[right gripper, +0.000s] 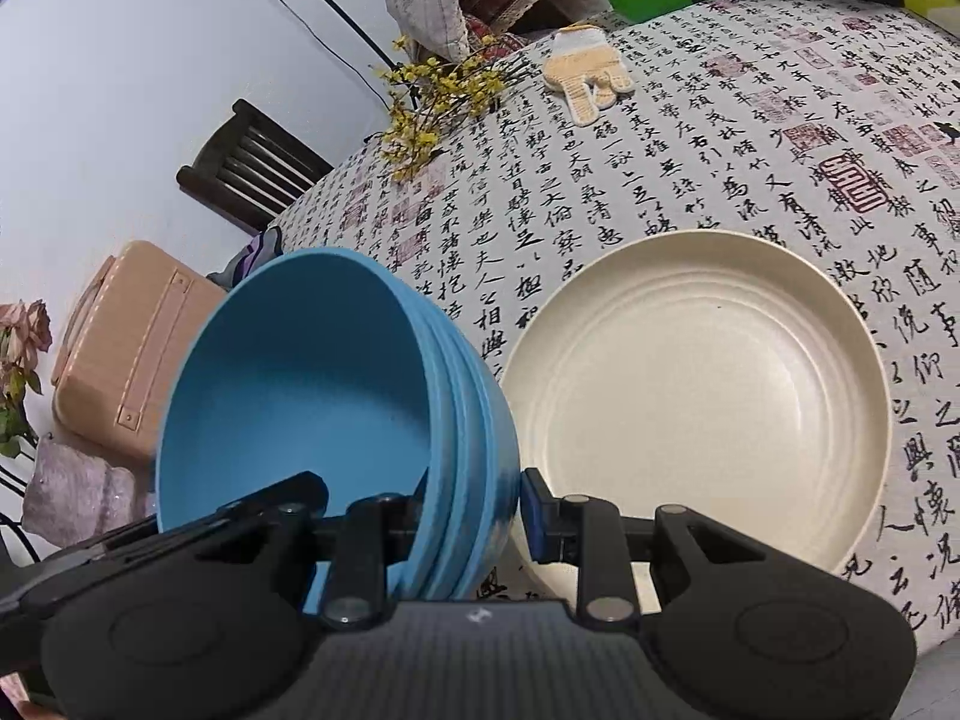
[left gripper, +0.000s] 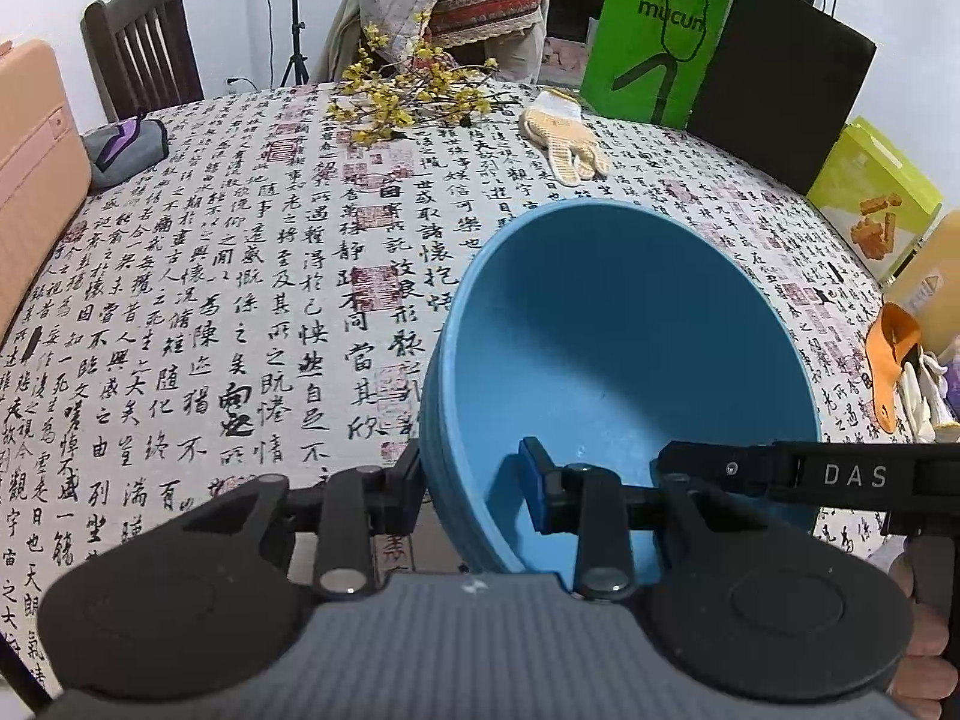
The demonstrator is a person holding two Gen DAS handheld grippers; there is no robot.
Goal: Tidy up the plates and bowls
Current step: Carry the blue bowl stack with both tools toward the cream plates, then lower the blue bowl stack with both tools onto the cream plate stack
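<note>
A blue bowl (left gripper: 624, 348) with a ribbed outer wall is held tilted above the table, its inside facing the cameras. My left gripper (left gripper: 474, 480) is shut on the bowl's left wall, with one finger outside and the blue-padded finger inside. In the right wrist view my right gripper (right gripper: 471, 516) is shut on the opposite wall of the same blue bowl (right gripper: 312, 372), its blue pad pressing on the outside. A cream plate (right gripper: 696, 408) with ringed grooves lies flat on the tablecloth just right of the bowl.
The table wears a calligraphy-print cloth (left gripper: 240, 276). At its far side lie a knitted glove (left gripper: 564, 132) and yellow flower sprigs (left gripper: 408, 96). A green bag (left gripper: 654, 36) and a black bag (left gripper: 780, 78) stand behind. A pink case (left gripper: 30, 180) and a grey pouch (left gripper: 123, 144) sit left.
</note>
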